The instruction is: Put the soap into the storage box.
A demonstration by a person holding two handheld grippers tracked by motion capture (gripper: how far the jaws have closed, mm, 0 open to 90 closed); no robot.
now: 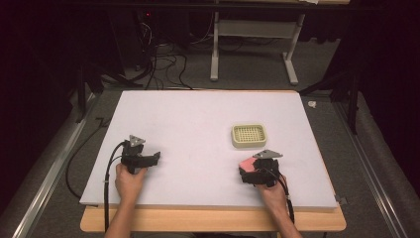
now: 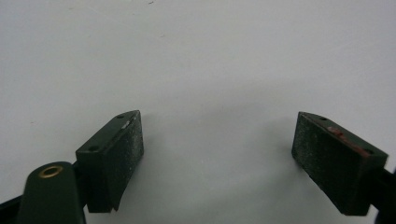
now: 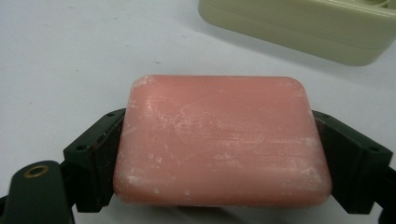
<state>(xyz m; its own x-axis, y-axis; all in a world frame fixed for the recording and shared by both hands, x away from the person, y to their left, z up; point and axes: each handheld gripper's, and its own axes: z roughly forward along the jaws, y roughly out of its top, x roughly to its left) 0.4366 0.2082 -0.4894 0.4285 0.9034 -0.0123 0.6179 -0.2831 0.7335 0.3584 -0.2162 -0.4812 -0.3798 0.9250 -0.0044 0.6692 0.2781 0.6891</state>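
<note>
Your right tool clamps the pink soap bar — the soap dish sits at twelve o'clock; your left tool gapes, holding nothing.

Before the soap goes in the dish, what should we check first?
1. Soap clamped between the right gripper's jaws: ok.
2. Grip centred on the soap: cannot tell; the jaws hold its near half.
3. Dish empty: ok.
4. Dish upright on the table: ok.
5. Path from soap to dish free: ok, bare table between.
6. Left gripper out of the way: ok, open, holding nothing.
</note>
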